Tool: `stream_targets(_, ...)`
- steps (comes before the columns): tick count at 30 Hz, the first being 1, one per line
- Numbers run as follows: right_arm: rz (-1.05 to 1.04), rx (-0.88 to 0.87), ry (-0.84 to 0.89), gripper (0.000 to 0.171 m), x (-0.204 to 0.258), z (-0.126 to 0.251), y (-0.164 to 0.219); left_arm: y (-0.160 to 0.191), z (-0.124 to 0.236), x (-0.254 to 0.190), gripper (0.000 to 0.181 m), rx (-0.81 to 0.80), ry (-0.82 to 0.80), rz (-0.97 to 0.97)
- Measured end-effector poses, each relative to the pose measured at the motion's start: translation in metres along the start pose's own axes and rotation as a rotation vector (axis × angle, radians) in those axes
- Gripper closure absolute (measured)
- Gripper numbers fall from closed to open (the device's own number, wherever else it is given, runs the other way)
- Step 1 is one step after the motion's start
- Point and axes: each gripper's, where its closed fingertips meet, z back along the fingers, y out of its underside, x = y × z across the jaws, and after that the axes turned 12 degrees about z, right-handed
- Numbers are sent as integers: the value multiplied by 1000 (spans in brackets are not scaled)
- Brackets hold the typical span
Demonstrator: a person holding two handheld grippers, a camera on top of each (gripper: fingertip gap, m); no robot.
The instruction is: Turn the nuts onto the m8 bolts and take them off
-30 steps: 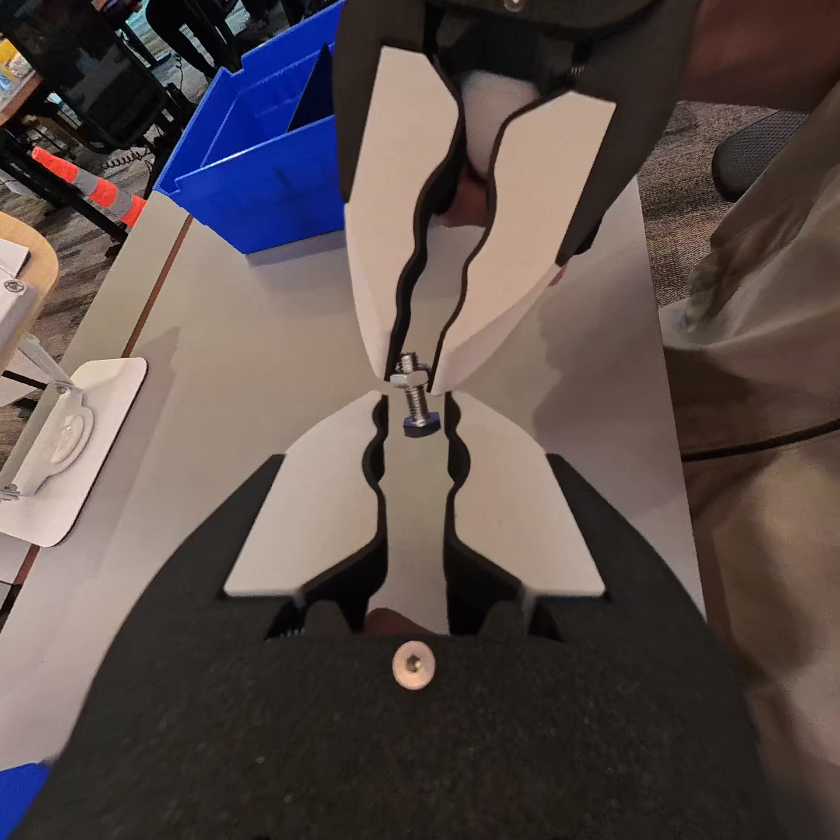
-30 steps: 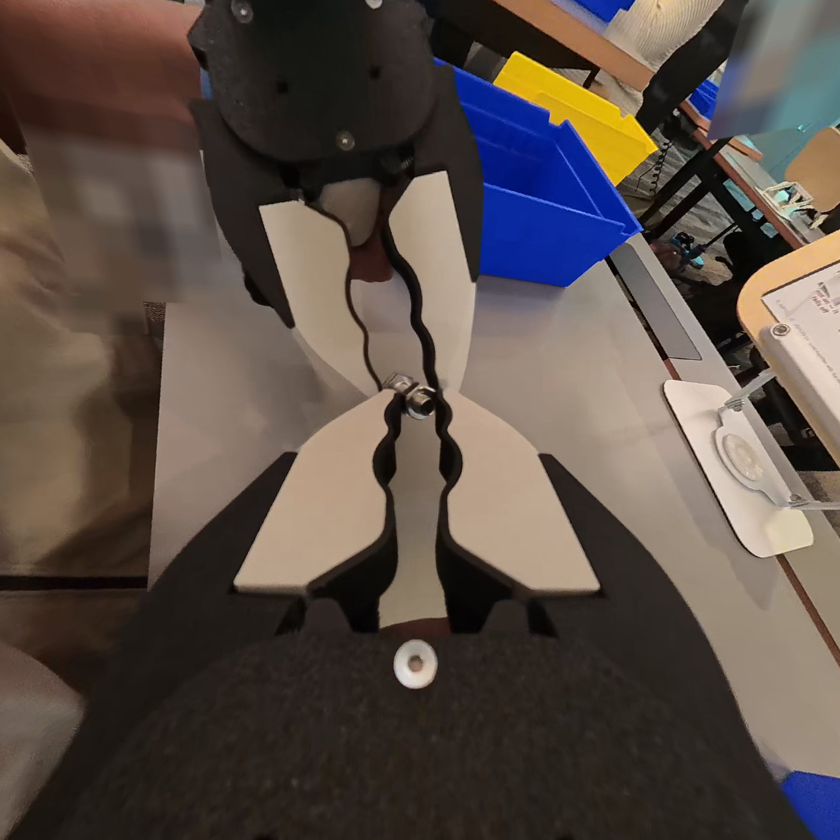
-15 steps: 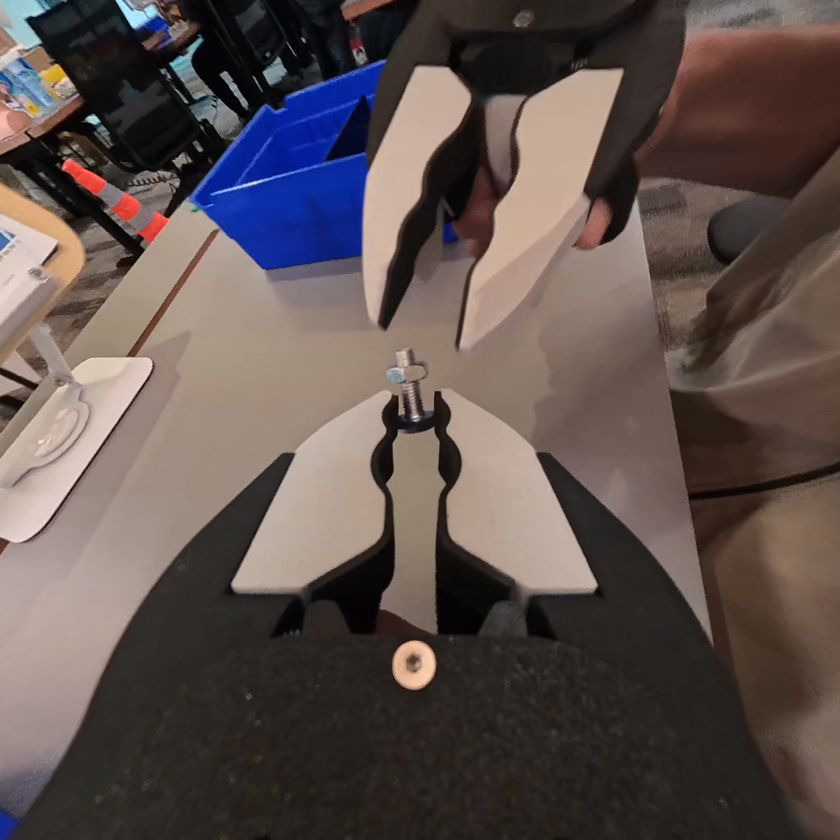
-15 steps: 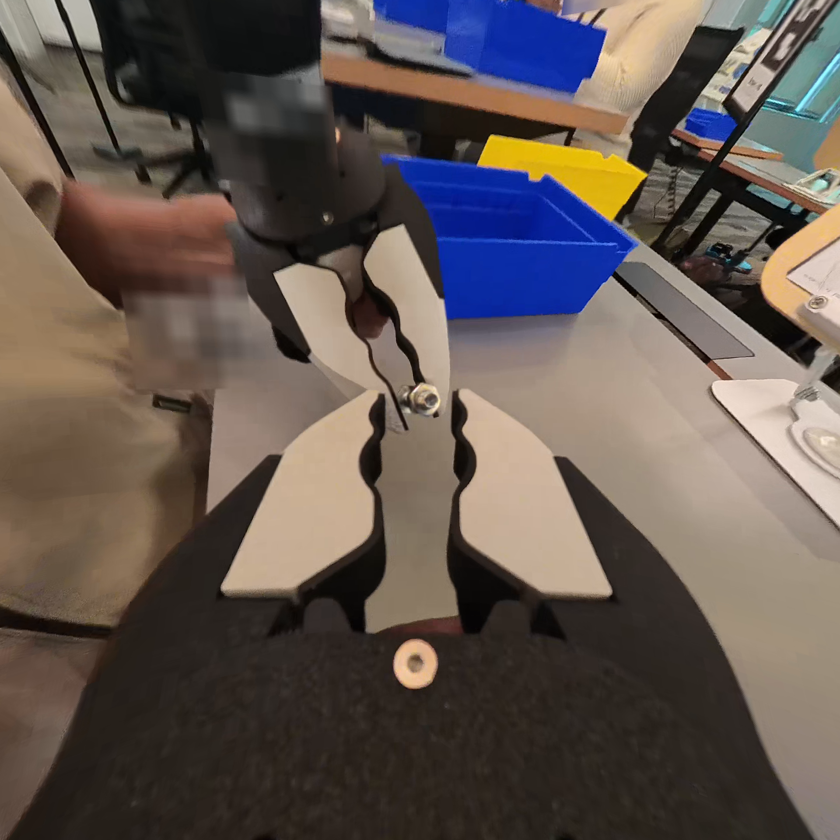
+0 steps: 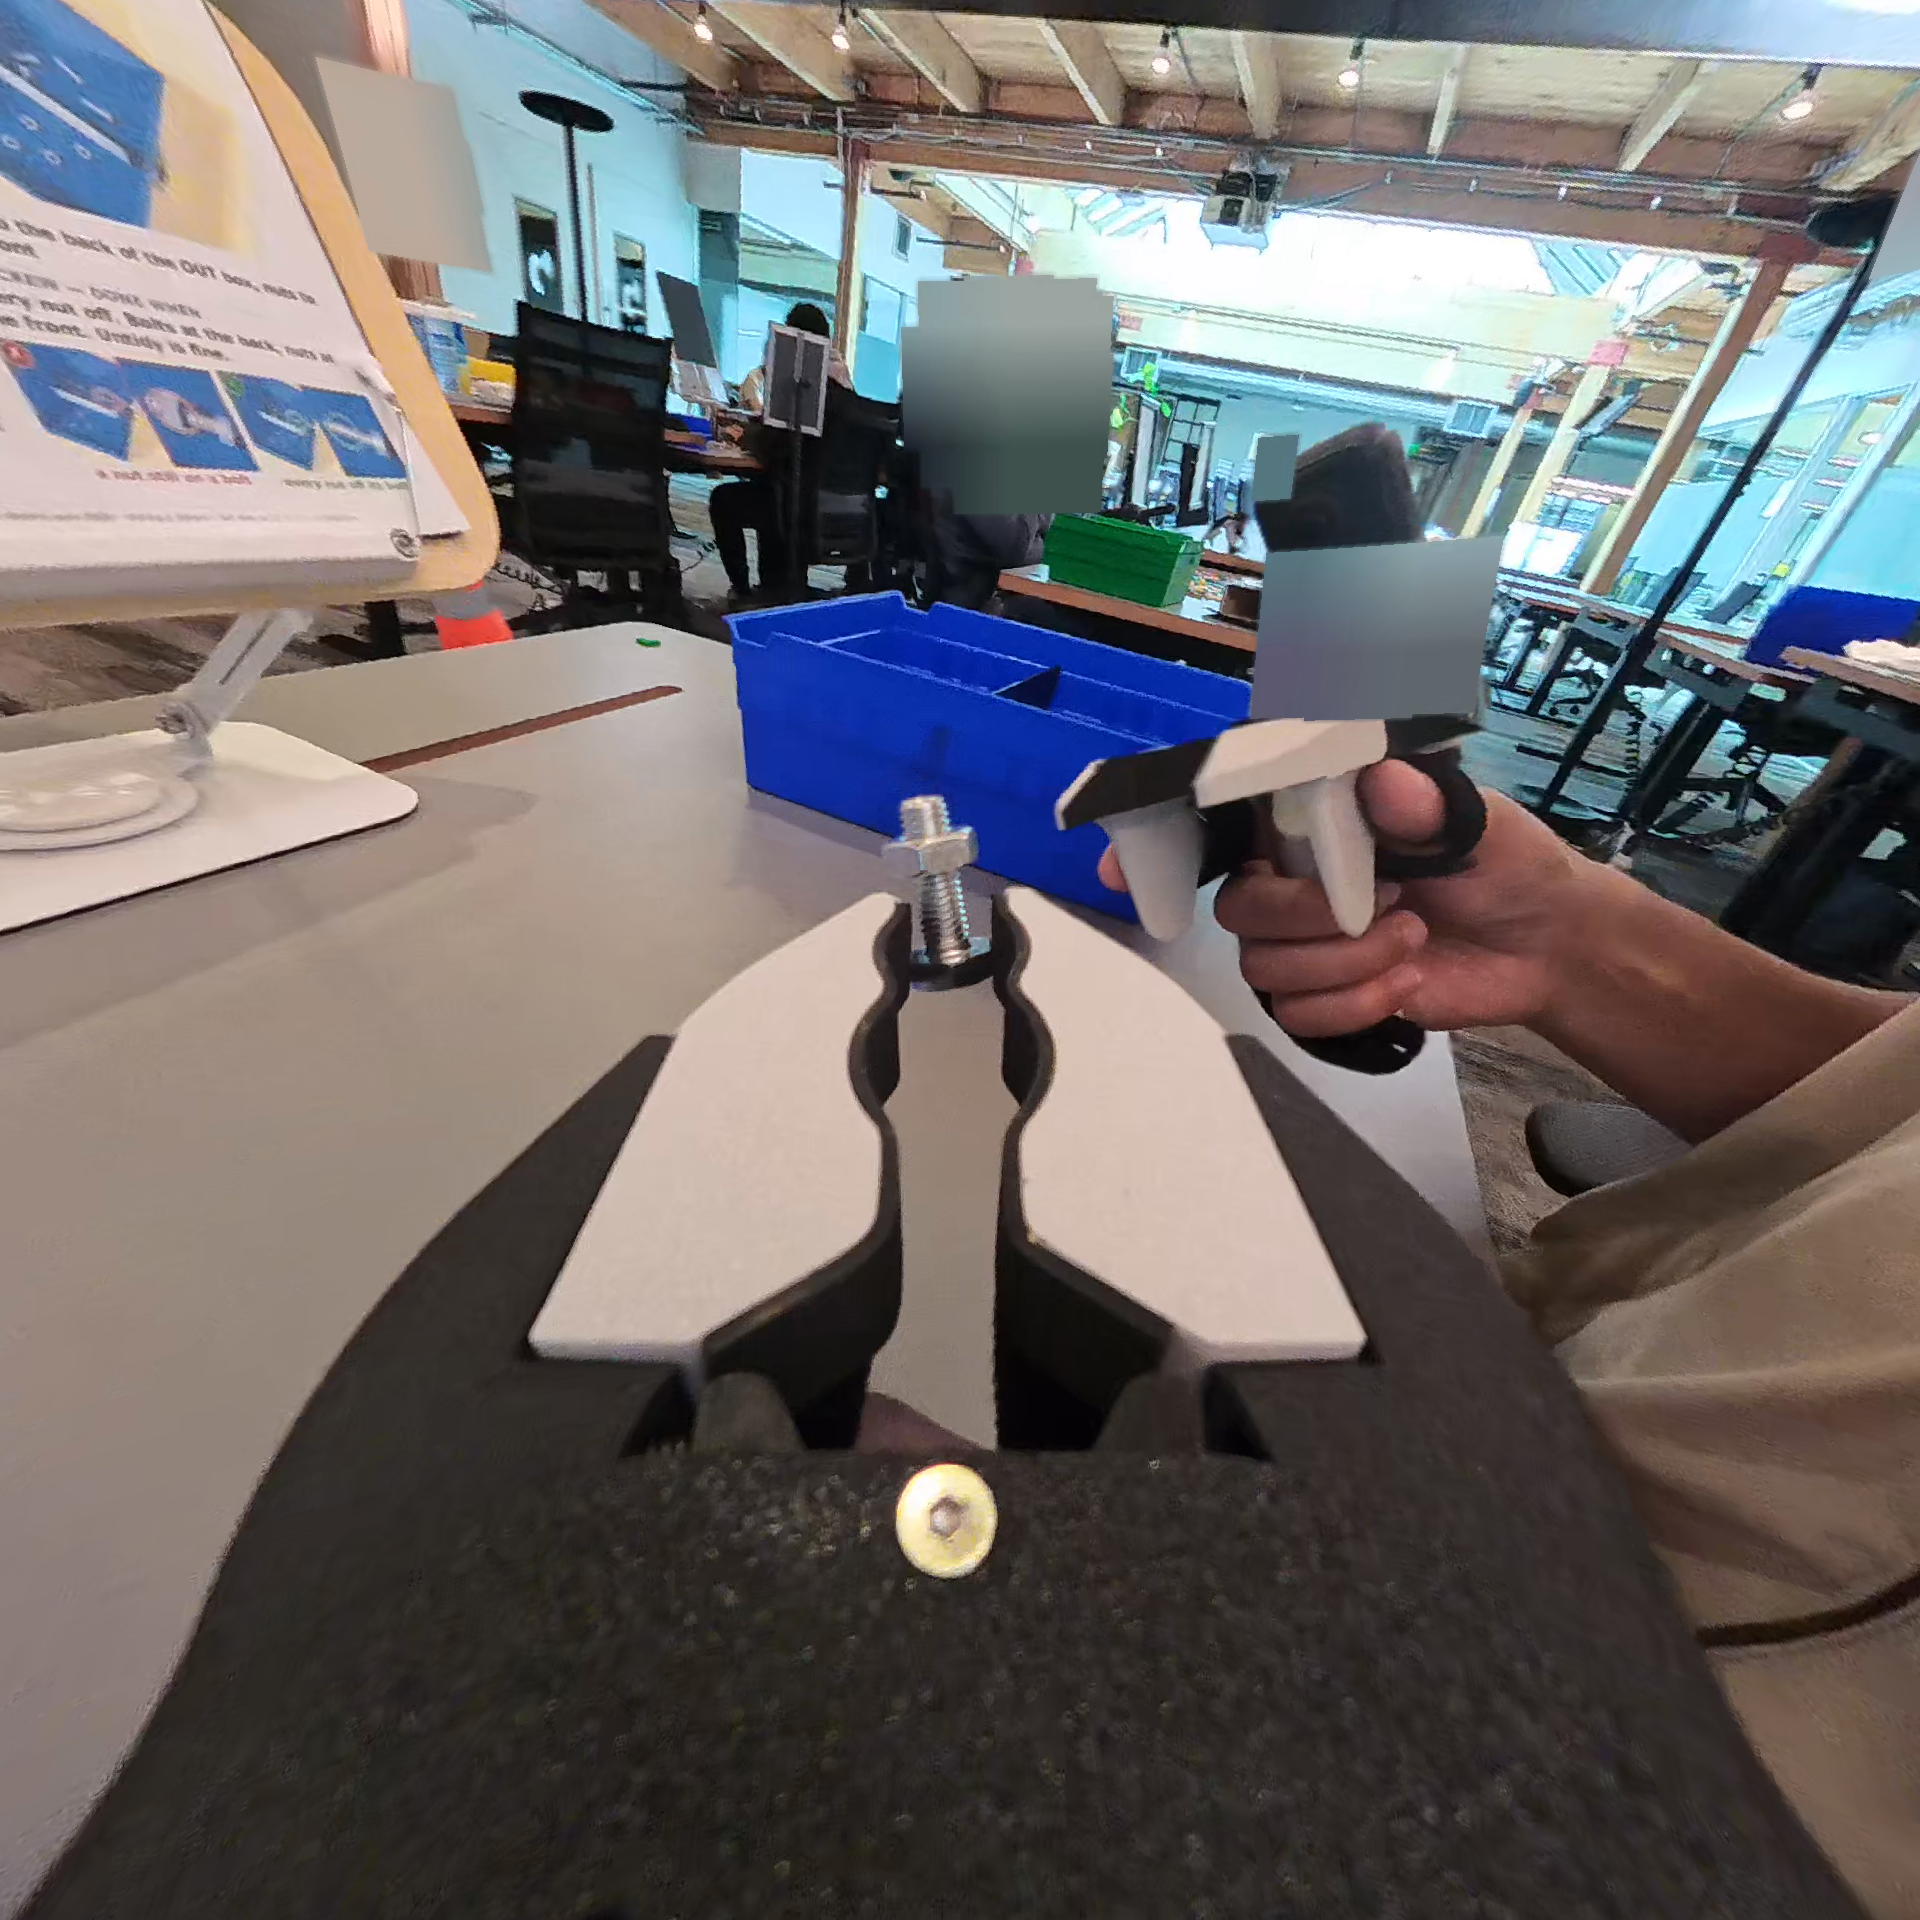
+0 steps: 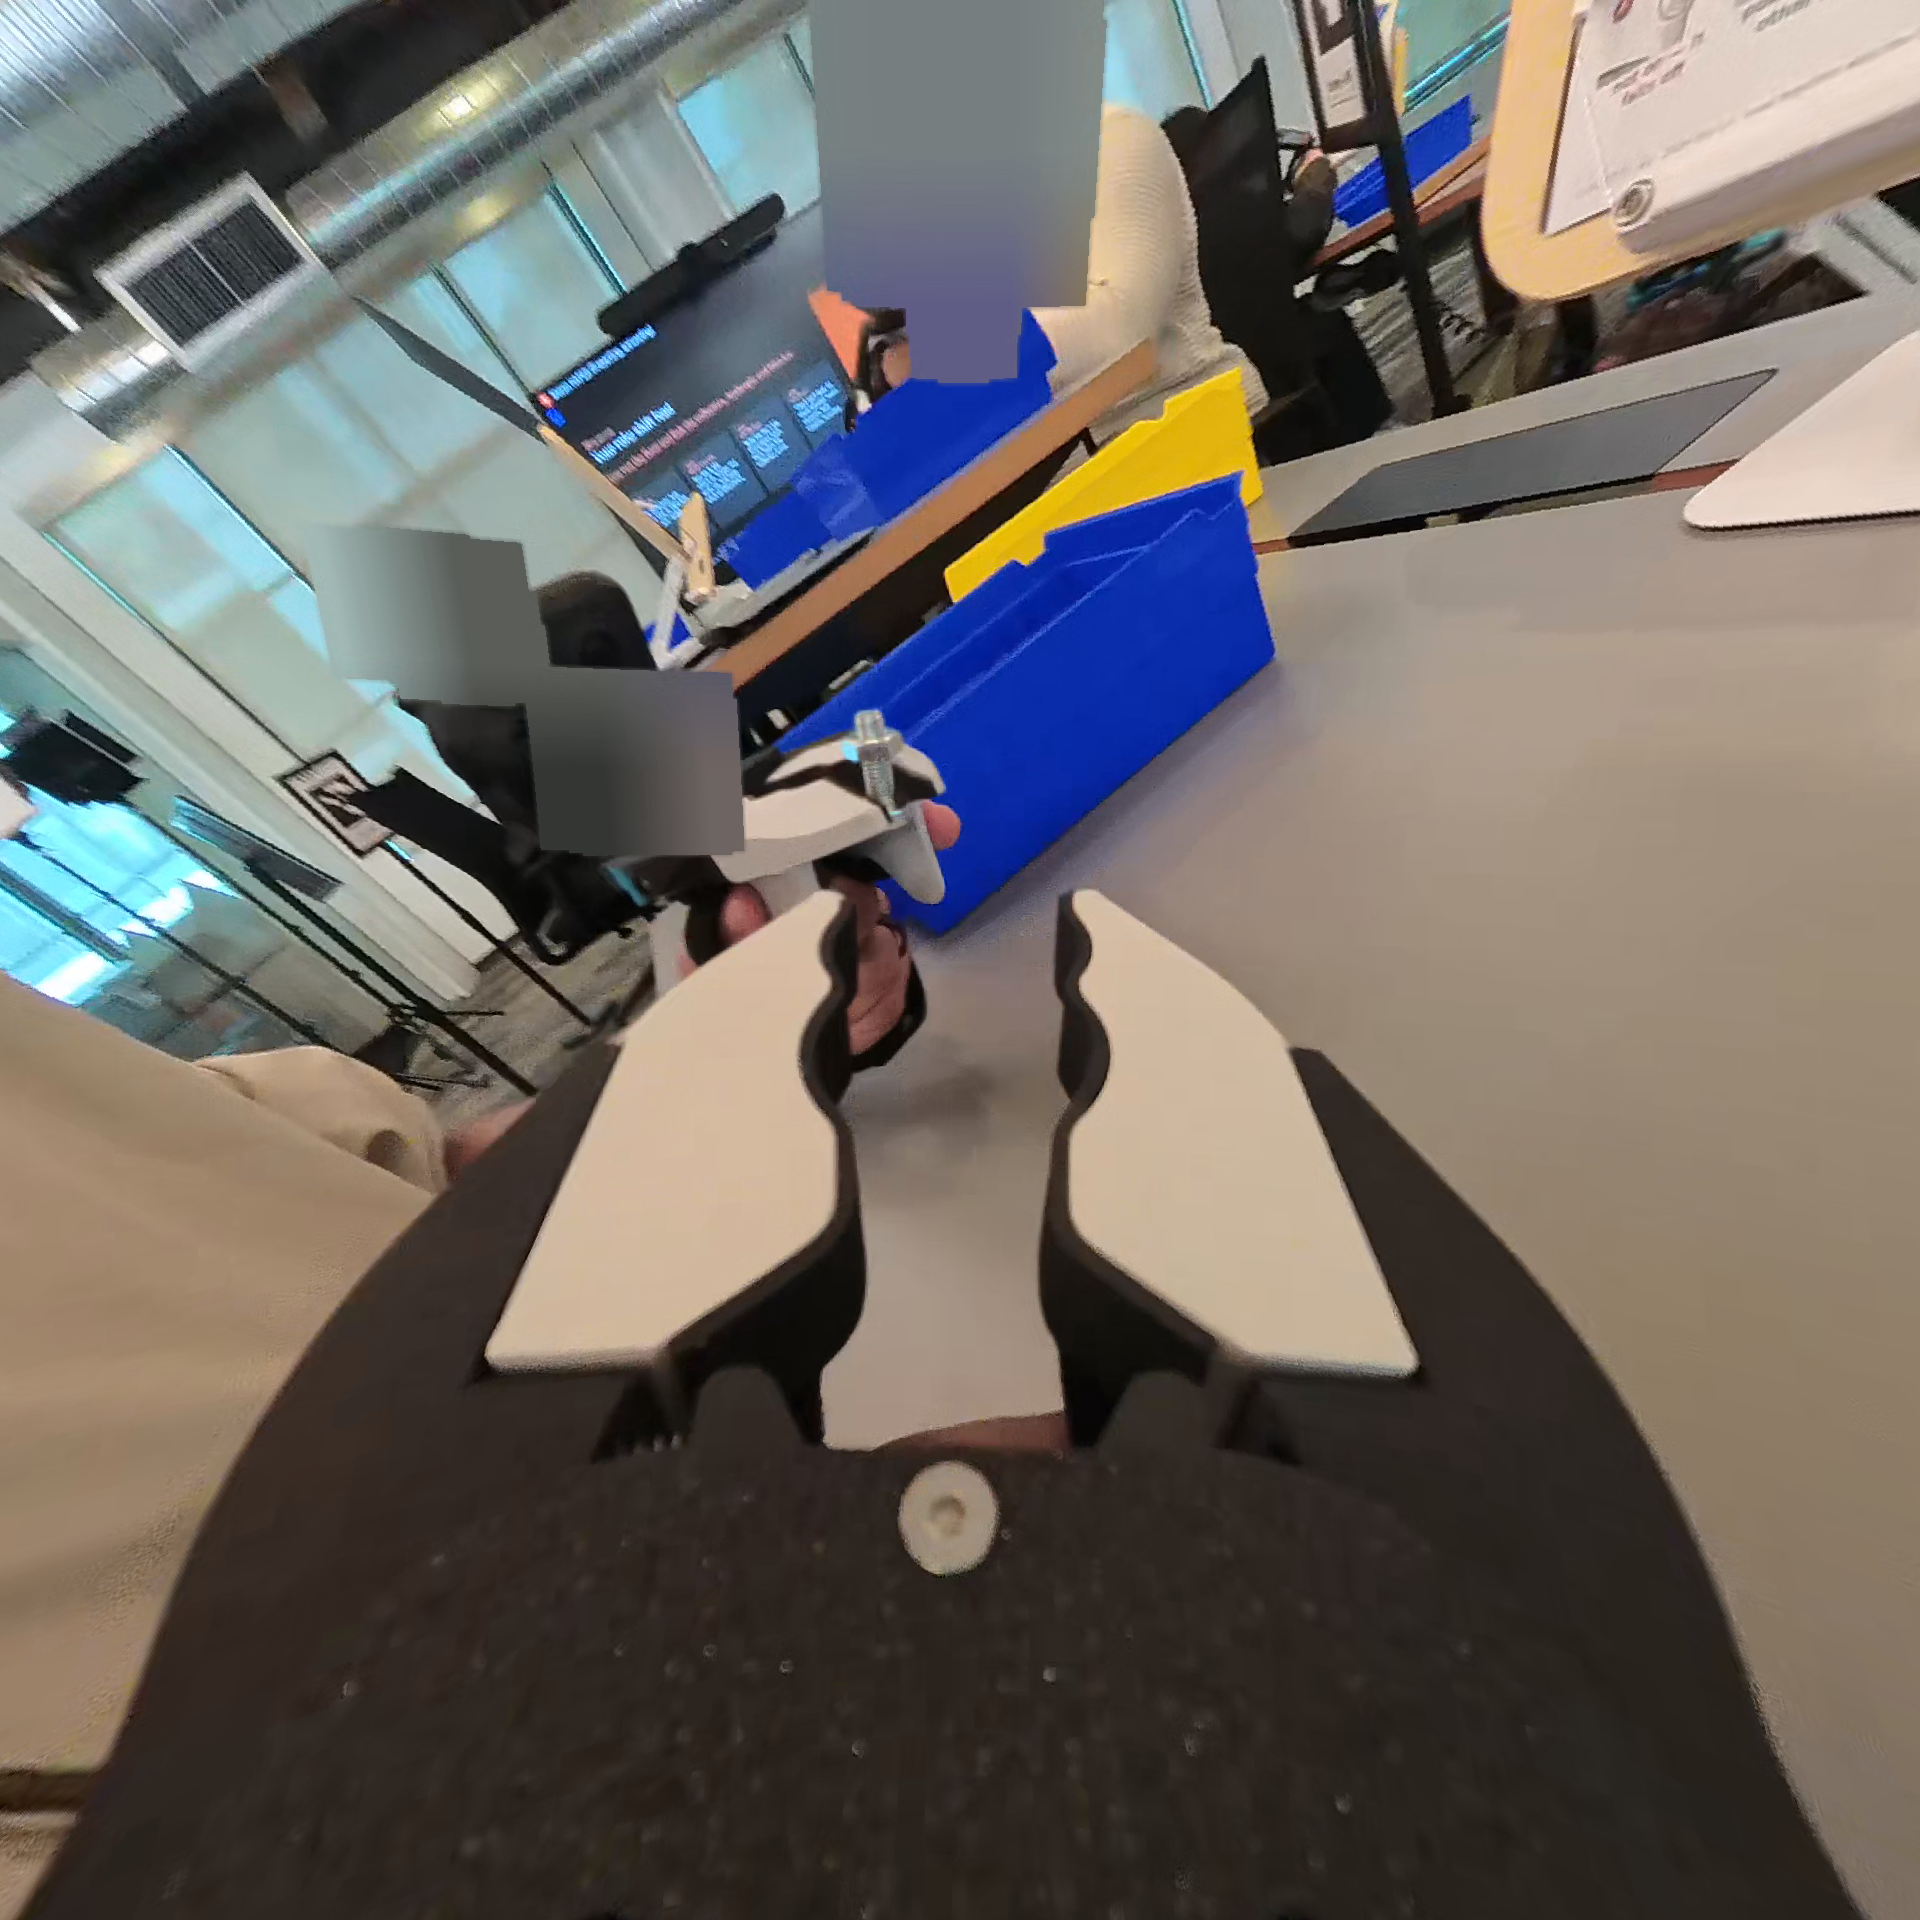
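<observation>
My left gripper is shut on the head end of a silver M8 bolt, which stands upright from its fingertips. A silver nut sits threaded near the top of the bolt. My right gripper is open and empty, apart from the bolt. In the left wrist view it shows side-on to the right of the bolt, held by a hand. In the right wrist view the bolt and nut show farther off in the left gripper.
A blue bin stands on the grey table behind the bolt. A white stand base carries an instruction sheet at the left. A yellow bin lies behind the blue one. A person's beige sleeve is at the right. There is about 7 centimeters between the tips of the two grippers.
The right gripper let go of the nut, opened and drew back to the right. The left gripper tilted level, still holding the bolt with the nut on it.
</observation>
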Motion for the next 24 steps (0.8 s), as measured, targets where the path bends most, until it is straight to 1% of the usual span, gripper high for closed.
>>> stream_targets(2,54,6,13,135,3,-5,-1,2,-5,-4,167,15,22,0)
stream_targets(4,131,1,28,138,4,-12,-9,4,-12,-9,167,52,58,-10)
stream_targets(6,203,11,26,138,3,-21,-19,-2,-22,-10,167,65,84,-12)
stream_targets(8,251,20,4,138,-2,-31,-32,-14,-33,-3,167,79,82,-33)
stream_targets(11,310,21,-30,139,-21,-48,-62,-42,-50,14,167,83,66,-72)
stream_targets(13,342,25,-62,142,-37,-60,-83,-60,-59,29,167,69,35,-102)
stream_targets(15,340,40,-116,144,-50,-72,-95,-77,-64,42,167,32,15,-108)
stream_targets(18,324,48,-168,143,-67,-87,-101,-85,-66,60,167,6,-33,-119)
stream_targets(22,323,55,-226,143,-72,-99,-96,-80,-65,68,167,6,-49,-128)
stream_targets(24,334,63,-217,142,-75,-102,-92,-77,-66,70,167,11,-51,-125)
